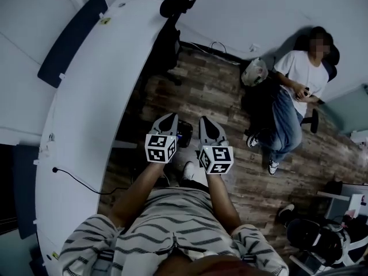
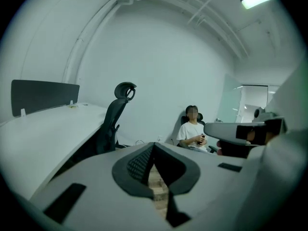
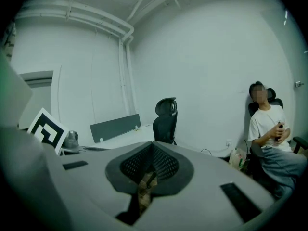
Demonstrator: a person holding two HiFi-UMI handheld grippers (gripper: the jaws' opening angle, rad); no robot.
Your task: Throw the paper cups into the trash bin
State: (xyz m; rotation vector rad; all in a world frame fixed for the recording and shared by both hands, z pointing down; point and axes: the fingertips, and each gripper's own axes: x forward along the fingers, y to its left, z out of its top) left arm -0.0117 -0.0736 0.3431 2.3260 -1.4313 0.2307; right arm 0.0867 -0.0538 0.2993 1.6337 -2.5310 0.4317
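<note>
The left gripper and the right gripper are held side by side in front of the person's striped shirt. They are above the wooden floor, near the edge of the curved white worktop.

In the left gripper view the fingers meet at their tips with nothing between them; only floor planks show through the slit below the tips. The right gripper's fingers are likewise together and empty (the same sort of strip of floor shows beneath them).

No paper cup can be made out in any view, so I cannot tell where the cups are. By the far wall stands a round white-lined container that may be the trash bin. It sits on the floor just beside a seated person in a white shirt and jeans, well apart from both grippers.

A black office chair stands near the far end of the worktop, and a dark divider panel runs along its outer edge.
</note>
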